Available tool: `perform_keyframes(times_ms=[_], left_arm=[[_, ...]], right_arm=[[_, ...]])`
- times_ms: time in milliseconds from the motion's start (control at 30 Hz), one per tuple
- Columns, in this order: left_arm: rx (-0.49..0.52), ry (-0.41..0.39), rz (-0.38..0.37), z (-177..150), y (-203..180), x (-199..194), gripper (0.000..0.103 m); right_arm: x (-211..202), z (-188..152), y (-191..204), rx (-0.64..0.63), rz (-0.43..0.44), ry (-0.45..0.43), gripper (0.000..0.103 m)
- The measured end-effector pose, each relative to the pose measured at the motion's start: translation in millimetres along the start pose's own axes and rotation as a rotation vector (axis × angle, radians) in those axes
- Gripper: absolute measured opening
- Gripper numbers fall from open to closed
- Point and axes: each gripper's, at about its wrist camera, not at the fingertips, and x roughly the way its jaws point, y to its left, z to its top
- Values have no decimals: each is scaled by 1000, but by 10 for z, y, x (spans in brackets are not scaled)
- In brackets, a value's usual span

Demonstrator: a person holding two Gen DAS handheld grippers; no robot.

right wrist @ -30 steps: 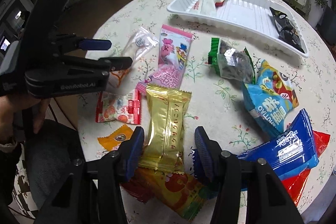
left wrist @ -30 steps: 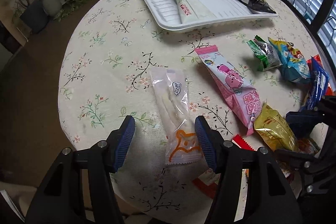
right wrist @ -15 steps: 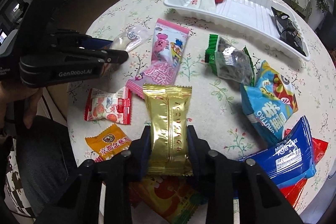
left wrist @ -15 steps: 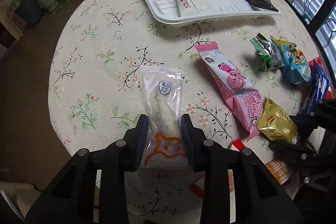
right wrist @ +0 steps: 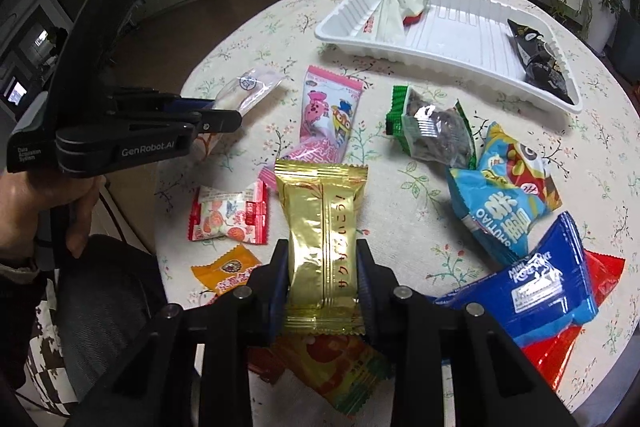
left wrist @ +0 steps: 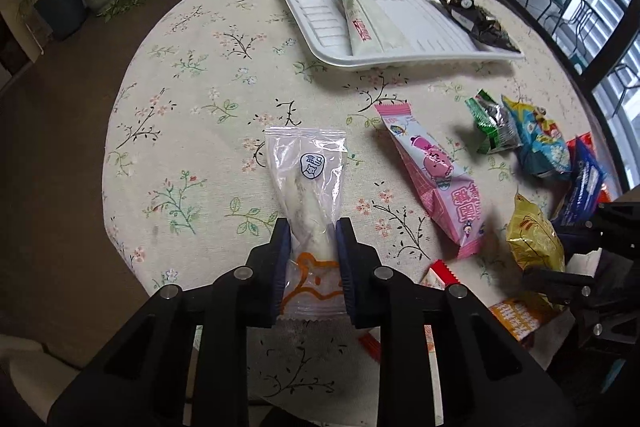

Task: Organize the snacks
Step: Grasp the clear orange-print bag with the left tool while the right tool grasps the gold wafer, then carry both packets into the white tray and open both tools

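Observation:
My left gripper [left wrist: 311,227] is shut on a clear snack packet [left wrist: 308,175] with a white roll inside, held just above the tablecloth. It also shows in the right wrist view [right wrist: 250,89]. My right gripper [right wrist: 322,247] is shut on a gold snack packet [right wrist: 320,215], lifted a little above the table; it also shows in the left wrist view [left wrist: 534,235]. A white tray [left wrist: 316,23] at the far side holds a long white packet [left wrist: 364,19] and a black packet [left wrist: 472,15].
Loose on the floral tablecloth: a pink packet [right wrist: 326,115], a green packet [right wrist: 432,131], a light-blue bag [right wrist: 504,195], a dark-blue bag [right wrist: 536,283], a red-and-white candy packet [right wrist: 228,215] and an orange one [right wrist: 228,267]. The table edge is near me.
Both grippers were open around their packets a second ago. They have shut on them and lifted them slightly.

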Motion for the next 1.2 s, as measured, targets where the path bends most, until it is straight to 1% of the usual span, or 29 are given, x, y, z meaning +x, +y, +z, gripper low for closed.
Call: perform_keyframes(times_ms=[133, 200, 300, 367, 400, 500, 633, 733, 833, 900, 1033, 1133, 1200], left_arm=[[-46, -32, -74, -9, 43, -162, 21], [-72, -51, -134, 36, 57, -261, 21], [-93, -89, -180, 187, 62, -423, 21], [-108, -112, -222, 344, 71, -510, 21], [-106, -121, -229, 426, 59, -541, 21], [-84, -161, -226, 735, 1, -621, 21], [-90, -180, -262, 1226, -20, -546, 21], [-82, -178, -266, 1558, -85, -413, 21], [-69, -161, -252, 1807, -195, -214, 22], [-59, -147, -250, 1939, -283, -46, 22], [-29, -96, -239, 2081, -484, 341, 22], [2, -59, -202, 2124, -616, 620, 22], [20, -49, -171, 2121, -686, 747, 22]], right_arm=[[-208, 12, -48, 41, 61, -49, 34], [-302, 33, -95, 62, 85, -73, 34], [-480, 108, -256, 113, 117, -115, 34], [-648, 194, -406, 148, 138, -151, 34], [-735, 246, -477, 159, 137, -170, 34], [-982, 473, -674, 171, 88, -227, 34], [-1113, 848, -976, 206, 53, -280, 34], [-1026, 1183, -1200, 207, 5, -294, 34], [-719, 1482, -1394, 219, -30, -247, 34], [-489, 1616, -1492, 231, -33, -211, 34], [-38, 1703, -1549, 230, -62, -135, 34], [210, 1722, -1608, 226, -82, -91, 34], [329, 1704, -1660, 224, -95, -69, 34]])
